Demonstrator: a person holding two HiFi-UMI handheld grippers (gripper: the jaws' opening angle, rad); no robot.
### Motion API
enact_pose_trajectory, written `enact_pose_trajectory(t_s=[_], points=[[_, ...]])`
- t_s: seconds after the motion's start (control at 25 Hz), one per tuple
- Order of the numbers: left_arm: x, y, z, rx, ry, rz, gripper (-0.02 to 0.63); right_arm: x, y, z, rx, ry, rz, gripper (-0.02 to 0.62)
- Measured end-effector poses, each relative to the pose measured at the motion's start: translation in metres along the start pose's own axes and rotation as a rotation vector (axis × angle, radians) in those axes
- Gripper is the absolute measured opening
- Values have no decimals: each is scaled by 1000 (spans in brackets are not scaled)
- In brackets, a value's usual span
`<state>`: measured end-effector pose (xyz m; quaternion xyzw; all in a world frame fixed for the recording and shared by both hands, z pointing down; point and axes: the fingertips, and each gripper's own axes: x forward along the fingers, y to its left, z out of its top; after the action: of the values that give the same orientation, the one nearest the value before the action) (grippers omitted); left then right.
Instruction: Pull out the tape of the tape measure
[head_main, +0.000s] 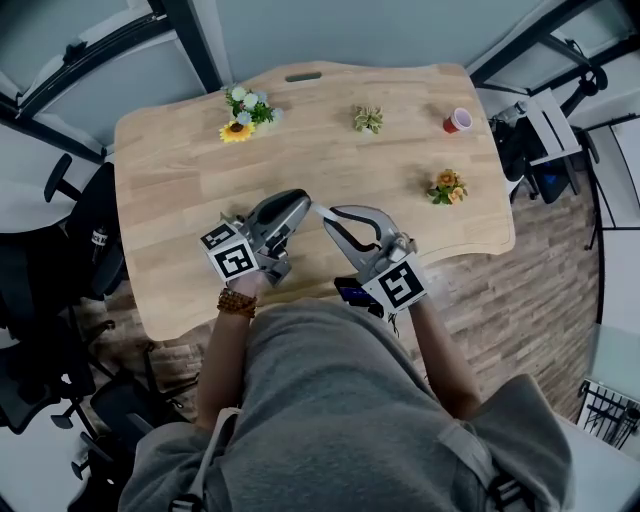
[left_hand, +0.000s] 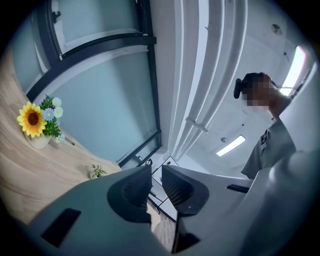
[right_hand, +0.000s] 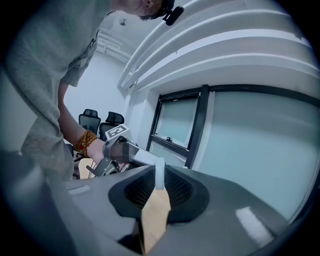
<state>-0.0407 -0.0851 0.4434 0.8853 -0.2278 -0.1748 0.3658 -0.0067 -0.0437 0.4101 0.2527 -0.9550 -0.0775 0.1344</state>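
Table (head_main: 180, 200), six o'clock edge. Right gripper (right_hand: 158, 186) pinches a pale strip (right_hand: 159, 169), likely the tape. Left gripper (left_hand: 156, 175) is closing, nothing between its jaws. The thin pinch may slip and the tape recoil.

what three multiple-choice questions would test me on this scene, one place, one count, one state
1. Where is the red cup? A far right of the table; B beside the sunflowers; C in a gripper.
2. How many plant decorations are on the table? A one; B three; C five.
3. The left gripper has its jaws: A clamped on the cup; B slightly apart, nothing between; C clamped on a flower.
Answers: A, it sits near the far right corner; B, sunflower bunch, green plant, orange flowers; B, its own view shows a bare gap.
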Motion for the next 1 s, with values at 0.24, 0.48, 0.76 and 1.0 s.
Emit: enact_pose_trajectory(t_s=[0.24, 0.48, 0.76, 1.0], points=[[-6, -4, 4, -184, -69, -122, 63, -1, 9, 1, -95, -1, 17, 67], [-10, -13, -1, -269, -46, -235, 57, -3, 17, 9, -179, -12, 39, 67], [-13, -20, 2, -320, -76, -305, 14, -4, 22, 10, -189, -20, 51, 67], [-6, -7, -5, -144, 17, -121, 11, 0, 15, -6, -188, 53, 36, 67]])
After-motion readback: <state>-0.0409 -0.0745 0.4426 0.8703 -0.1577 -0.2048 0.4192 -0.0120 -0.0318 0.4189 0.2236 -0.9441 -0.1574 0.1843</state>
